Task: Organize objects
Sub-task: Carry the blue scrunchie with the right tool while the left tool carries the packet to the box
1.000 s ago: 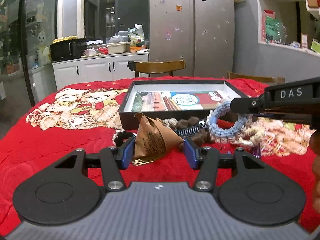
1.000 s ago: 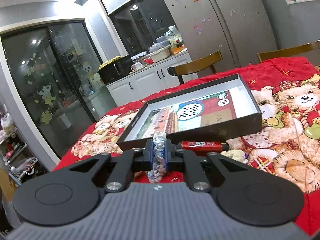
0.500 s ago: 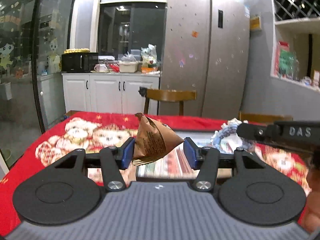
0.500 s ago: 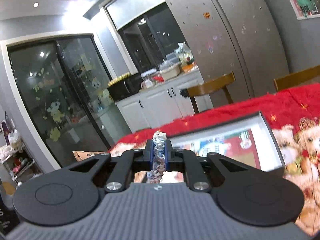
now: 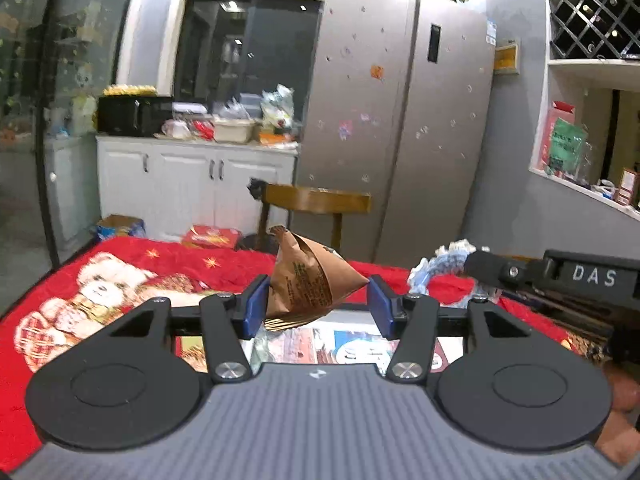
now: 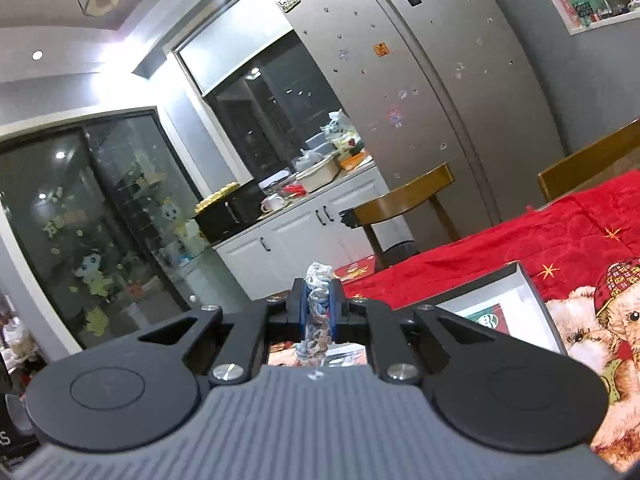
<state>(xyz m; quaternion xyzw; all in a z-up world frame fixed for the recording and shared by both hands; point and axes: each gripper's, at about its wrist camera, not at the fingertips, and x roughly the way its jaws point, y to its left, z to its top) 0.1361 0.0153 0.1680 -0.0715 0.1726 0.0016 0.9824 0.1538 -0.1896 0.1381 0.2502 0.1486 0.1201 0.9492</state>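
- Both claws sit higher than a second ago: then the left wrist view looked across the desk at the whole box and a heap of rope toys, now it looks over the box's near part toward the fridge (image 5: 400,128) and chair (image 5: 316,202).
- The left claw (image 5: 318,308) pinches a brown paper pouch (image 5: 310,280) between its blue pads (image 5: 254,312), as before; the pouch is lifted clear of the red cloth (image 5: 120,272) and hangs above the box (image 5: 360,346).
- The box interior, with its printed picture, shows just under the pouch; the claw's body covers most of it.
- The right claw (image 6: 318,316) is pressed together on a blue-and-white rope ring (image 6: 318,312), the grip unchanged from a second ago.
- In the left view the ring (image 5: 440,268) hangs at the tip of the right claw (image 5: 480,270), to the pouch's right, apart from it, above the cloth.
- In the right view the box (image 6: 528,308) lies below and right of the ring; a second ago it filled the middle of that view, now only a corner shows.
- The bear print on the cloth (image 6: 560,248) lies right of the box.
- A second chair (image 6: 400,200) stands at the desk's far edge, before white cabinets (image 6: 304,236); a microwave (image 5: 134,116) and kitchen clutter sit on top.
- Nothing lies between pouch and box.
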